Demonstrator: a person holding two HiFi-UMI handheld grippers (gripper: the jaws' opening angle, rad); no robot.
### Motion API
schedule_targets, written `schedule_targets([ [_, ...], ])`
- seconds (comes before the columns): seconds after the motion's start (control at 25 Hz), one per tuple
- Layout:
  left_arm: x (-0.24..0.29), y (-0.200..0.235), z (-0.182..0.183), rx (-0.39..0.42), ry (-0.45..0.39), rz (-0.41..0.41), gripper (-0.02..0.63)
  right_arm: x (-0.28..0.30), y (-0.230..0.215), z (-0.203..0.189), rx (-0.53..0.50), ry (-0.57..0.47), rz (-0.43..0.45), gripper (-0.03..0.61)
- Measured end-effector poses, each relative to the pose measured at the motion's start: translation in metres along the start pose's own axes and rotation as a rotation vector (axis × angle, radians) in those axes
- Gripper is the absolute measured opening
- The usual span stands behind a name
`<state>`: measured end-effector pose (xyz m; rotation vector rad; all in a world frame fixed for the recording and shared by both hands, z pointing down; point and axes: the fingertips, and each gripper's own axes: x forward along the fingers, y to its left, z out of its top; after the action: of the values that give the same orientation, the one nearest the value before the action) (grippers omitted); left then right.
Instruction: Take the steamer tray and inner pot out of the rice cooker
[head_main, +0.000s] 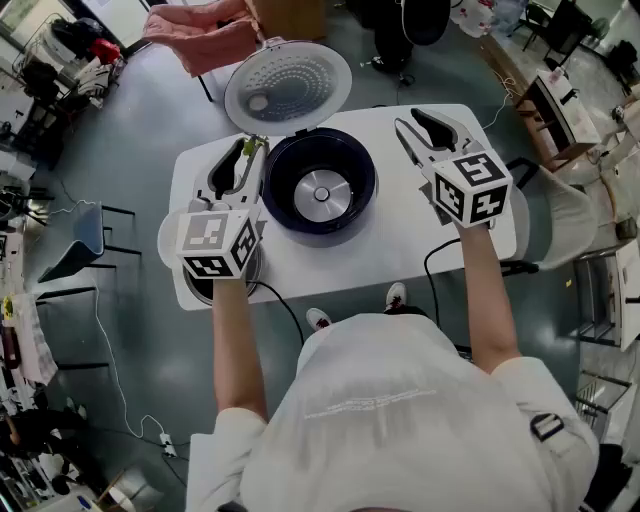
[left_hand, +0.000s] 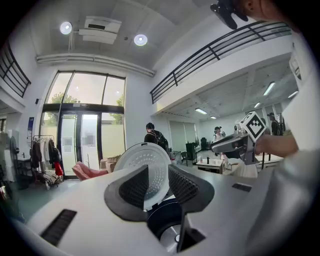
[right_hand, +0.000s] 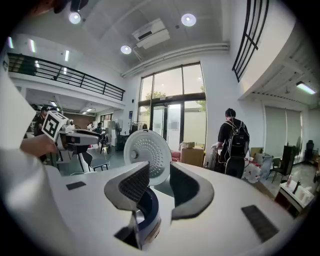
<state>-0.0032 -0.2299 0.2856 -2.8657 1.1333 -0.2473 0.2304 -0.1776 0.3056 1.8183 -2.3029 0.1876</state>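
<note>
rice cooker (head_main: 318, 190) | dark blue, upright | lid (head_main: 288, 88) open | centre of table (head_main: 400, 250)

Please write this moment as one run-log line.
rice cooker: lid open | left hand-held gripper: open, empty | right hand-held gripper: open, empty

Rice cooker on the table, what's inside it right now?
Inside the rice cooker only a shiny round disc shows at the bottom; no tray or pot. The rim hides part of the near inner wall.

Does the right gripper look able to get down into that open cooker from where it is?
Probably yes: the lid stands open, and no object lies between the right gripper and the rice cooker.
</note>
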Motion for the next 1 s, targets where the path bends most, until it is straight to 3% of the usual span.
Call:
schedule_targets([
  [0.52, 0.015, -0.025, 0.010, 0.055, -0.011, -0.002, 0.017, -0.023, -0.015, 0.012, -0.057, -0.066, 0.008, 0.043],
  [1.0, 0.010, -0.028, 0.016, 0.088, -0.019, 0.010, 0.014, -0.023, 0.002, 0.012, -0.202, -0.038, 0.031, 0.025],
])
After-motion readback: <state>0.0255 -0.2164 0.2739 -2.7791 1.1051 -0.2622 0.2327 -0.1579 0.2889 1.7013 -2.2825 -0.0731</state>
